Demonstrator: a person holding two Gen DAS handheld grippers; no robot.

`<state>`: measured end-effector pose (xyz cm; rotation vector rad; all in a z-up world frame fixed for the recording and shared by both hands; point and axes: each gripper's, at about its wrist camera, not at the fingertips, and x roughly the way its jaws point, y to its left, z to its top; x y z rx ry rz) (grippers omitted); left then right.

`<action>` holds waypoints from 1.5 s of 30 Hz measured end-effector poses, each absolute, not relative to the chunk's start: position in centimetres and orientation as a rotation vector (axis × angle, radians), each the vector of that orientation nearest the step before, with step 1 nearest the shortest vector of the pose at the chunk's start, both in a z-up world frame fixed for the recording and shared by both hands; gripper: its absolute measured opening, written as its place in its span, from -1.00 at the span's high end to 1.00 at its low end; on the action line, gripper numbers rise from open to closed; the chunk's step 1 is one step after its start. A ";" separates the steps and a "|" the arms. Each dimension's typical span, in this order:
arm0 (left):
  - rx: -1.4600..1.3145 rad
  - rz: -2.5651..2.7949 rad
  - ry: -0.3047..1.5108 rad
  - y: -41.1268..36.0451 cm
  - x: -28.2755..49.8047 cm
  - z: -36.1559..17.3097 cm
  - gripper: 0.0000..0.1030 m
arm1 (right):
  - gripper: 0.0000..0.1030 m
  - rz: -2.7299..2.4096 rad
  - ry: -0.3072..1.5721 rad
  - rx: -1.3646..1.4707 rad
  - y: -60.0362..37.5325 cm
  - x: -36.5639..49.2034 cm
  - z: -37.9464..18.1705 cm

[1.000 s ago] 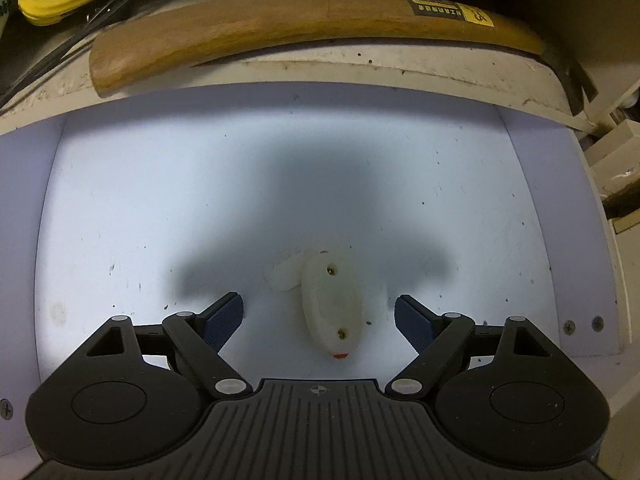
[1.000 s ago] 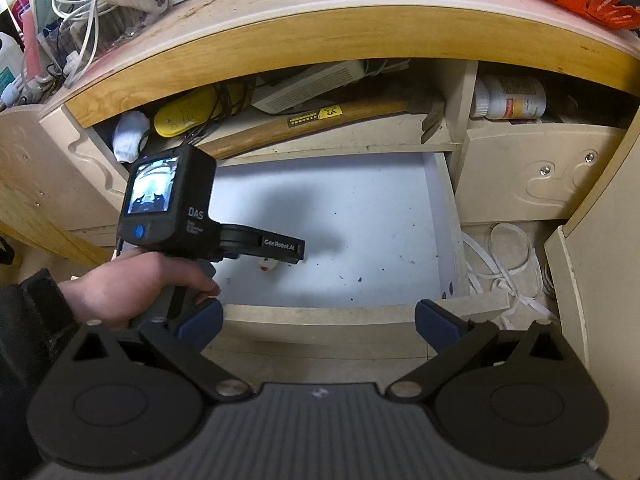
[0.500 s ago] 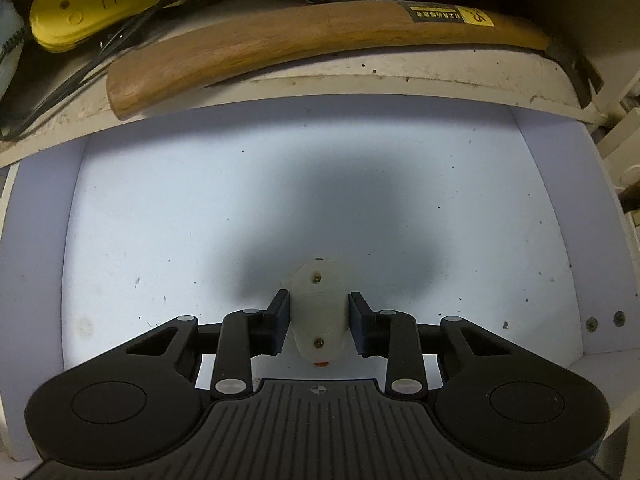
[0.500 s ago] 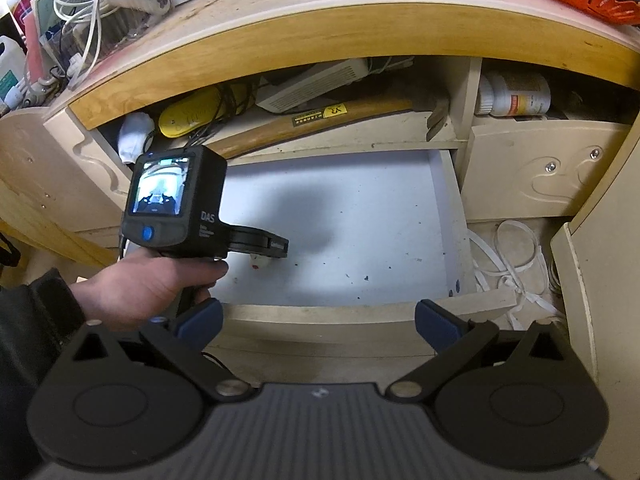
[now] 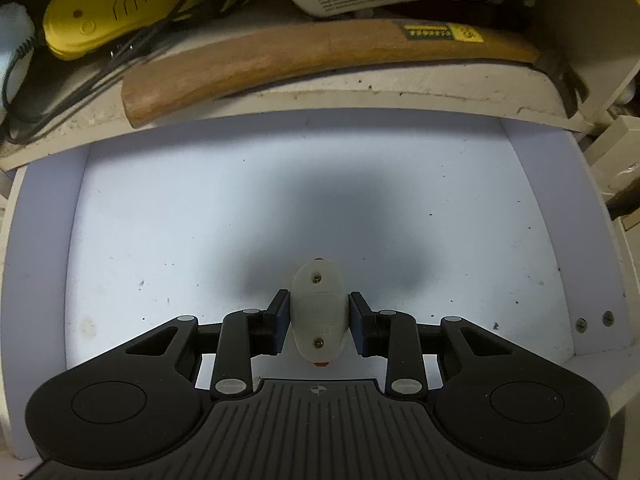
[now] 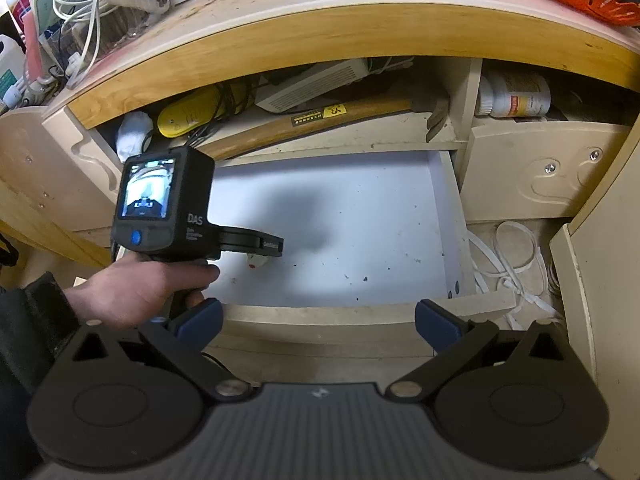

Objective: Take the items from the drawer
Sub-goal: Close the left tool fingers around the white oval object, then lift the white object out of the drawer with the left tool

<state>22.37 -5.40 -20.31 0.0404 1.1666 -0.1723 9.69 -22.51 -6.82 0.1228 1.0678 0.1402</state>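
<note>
Pinching the white plastic part [image 5: 318, 314], the left tool [image 5: 318, 322] has lifted it above the white drawer [image 5: 160, 220] floor; right tool [image 6: 318, 322] spread before the cluttered bench [image 6: 360, 12].

The item [image 5: 318, 314] is a small, white, oval plastic part with two screws on its face and an orange tip at its near end. It lies lengthwise, near to far, over the white floor of the open drawer [image 5: 160, 220], toward the near edge.

Home workshop, cluttered wooden desk [image 6: 320, 32], hammer [image 6: 320, 120], tangled cables [image 6: 84, 20]
</note>
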 end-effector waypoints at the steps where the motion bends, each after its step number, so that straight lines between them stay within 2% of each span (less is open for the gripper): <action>1: 0.039 -0.174 1.161 -5.3 22.2 -20.1 0.42 | -0.99 0.139 1.067 0.122 -22.5 9.7 -6.8; 16: 0.043 -0.151 1.109 -5.4 19.8 -16.3 0.42 | -0.99 0.120 1.071 0.099 -22.5 9.6 -6.8; 33: 0.055 -0.171 1.008 -4.5 12.9 -6.3 0.42 | -0.99 0.075 1.048 0.081 -23.3 9.3 -6.5; 45: 0.065 -0.211 0.922 -2.9 8.2 -1.2 0.42 | -0.99 0.058 1.032 0.071 -23.5 8.7 -6.3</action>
